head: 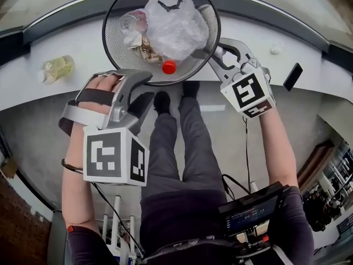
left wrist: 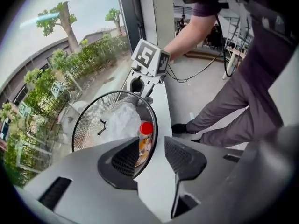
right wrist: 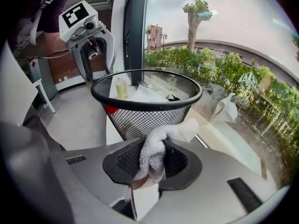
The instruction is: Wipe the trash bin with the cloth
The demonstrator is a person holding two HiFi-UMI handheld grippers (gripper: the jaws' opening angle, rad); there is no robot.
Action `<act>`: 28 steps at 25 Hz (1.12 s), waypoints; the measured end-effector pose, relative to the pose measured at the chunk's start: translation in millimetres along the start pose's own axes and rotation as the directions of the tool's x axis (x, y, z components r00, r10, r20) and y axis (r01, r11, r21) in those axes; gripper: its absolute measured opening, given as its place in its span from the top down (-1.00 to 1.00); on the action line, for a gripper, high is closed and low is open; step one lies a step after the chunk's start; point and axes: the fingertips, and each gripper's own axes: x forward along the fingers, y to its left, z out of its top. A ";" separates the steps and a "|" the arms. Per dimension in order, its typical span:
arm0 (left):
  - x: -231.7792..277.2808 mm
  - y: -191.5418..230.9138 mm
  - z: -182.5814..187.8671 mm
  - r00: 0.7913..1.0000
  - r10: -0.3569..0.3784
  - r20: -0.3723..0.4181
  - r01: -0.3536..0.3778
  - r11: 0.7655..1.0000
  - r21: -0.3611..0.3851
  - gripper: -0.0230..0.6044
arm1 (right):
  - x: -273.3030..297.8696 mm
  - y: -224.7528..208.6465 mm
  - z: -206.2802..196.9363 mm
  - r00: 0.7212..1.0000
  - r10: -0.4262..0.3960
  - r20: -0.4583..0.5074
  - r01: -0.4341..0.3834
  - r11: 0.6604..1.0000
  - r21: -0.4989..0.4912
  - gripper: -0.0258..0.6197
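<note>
Cloth (right wrist: 161,136), white terry, sits closest, pinched between the pads of the right claw (right wrist: 153,148), its free end curling up just beside the mesh wall; whether it touches, I cannot tell. Trash bin (head: 113,40): black wire mesh, upright on the white table (head: 83,43), near its front edge, between the two claws. Inside are a crumpled clear bag (head: 174,26) and a red-capped bottle (head: 169,66). Left claw (left wrist: 152,146) is spread at the near rim, pads pressing on nothing. Likely risks: the bin looks light and is not clamped, so a sideways wipe could slide or tip it toward the edge and spill the rubbish. Terry loops could also catch on the mesh and drag the cloth out of the pinch. Farther out, a pale bottle (head: 55,69) lies on the table at left and a dark flat object (head: 293,76) at right. Writing: square marker patterns on both cubes, no words; bottle labels unreadable; the waist screen (head: 251,214) shows figures too small to read.
</note>
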 end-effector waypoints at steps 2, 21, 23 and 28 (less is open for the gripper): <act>0.5 -2.2 -13.8 0.999 0.014 -0.046 -0.013 1.000 0.019 0.40 | 2.9 8.5 -3.0 1.000 0.025 -0.009 -0.025 1.000 -0.010 0.62; 37.7 -1.0 55.1 0.988 0.137 0.065 -0.120 0.970 -0.211 0.81 | 9.9 131.1 24.1 0.951 0.295 0.097 -0.293 0.956 -0.030 0.62; 14.9 -0.7 58.0 0.986 0.109 0.126 -0.081 0.975 -0.207 0.68 | 5.1 119.9 20.2 0.957 0.275 0.091 -0.273 0.962 -0.031 0.62; 1.0 1.0 10.2 0.998 0.069 -0.015 -0.069 0.998 -0.003 0.28 | -30.5 36.6 4.8 0.991 0.105 0.084 -0.115 0.985 0.131 0.62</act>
